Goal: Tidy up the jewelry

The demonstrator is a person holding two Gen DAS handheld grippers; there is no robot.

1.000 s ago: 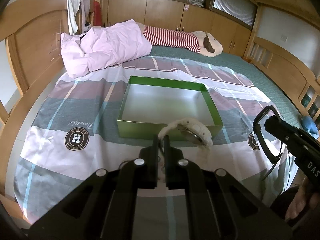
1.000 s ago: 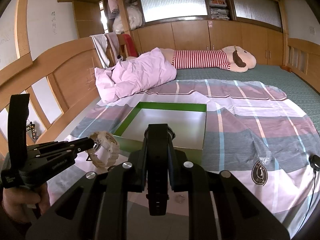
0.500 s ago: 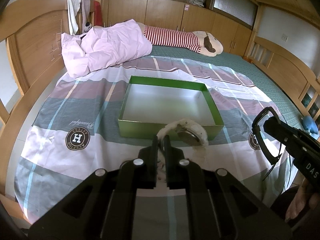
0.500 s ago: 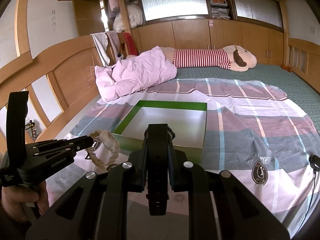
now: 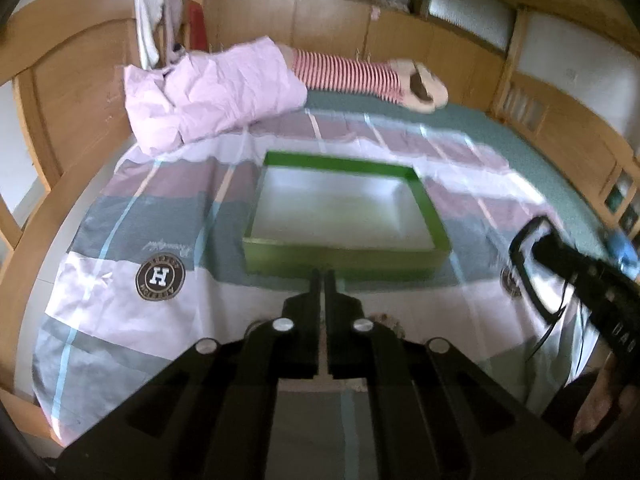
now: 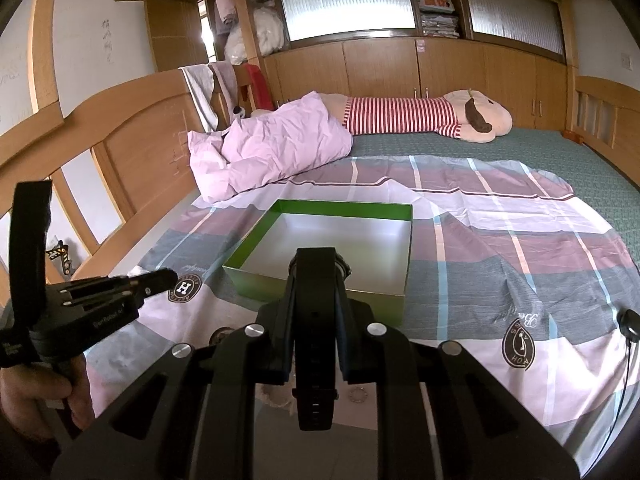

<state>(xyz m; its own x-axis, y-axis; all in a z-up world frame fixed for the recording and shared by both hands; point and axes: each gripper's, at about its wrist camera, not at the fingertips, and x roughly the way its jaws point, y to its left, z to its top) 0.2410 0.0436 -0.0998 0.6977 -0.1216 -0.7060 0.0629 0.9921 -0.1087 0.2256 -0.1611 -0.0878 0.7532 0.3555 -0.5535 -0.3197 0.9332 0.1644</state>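
Note:
An open green box [image 5: 340,162] [image 6: 344,205] with a pale inside lies on the striped bedspread, nothing in it. My left gripper [image 5: 319,274] [image 6: 168,276] hovers just before the box's near wall, jaws shut with nothing between them. A cream watch [image 5: 386,320] [image 6: 276,396] lies on the bedspread below, mostly hidden by the fingers in both views. My right gripper [image 6: 316,276] [image 5: 536,236] is shut on a black watch [image 6: 314,360] [image 5: 524,272]; the dial sits at the fingertips and the strap hangs down.
A small metal ring [image 6: 357,394] lies on the bedspread near the cream watch. A pink quilt [image 6: 272,148] and a striped plush dog [image 6: 420,116] lie beyond the box. Wooden bed rails run along the left. A black cable [image 6: 630,320] lies at the right.
The cream watch, held in my left gripper before, has left its jaws and now lies on the bedspread beneath them. The right gripper with the black watch has not moved.

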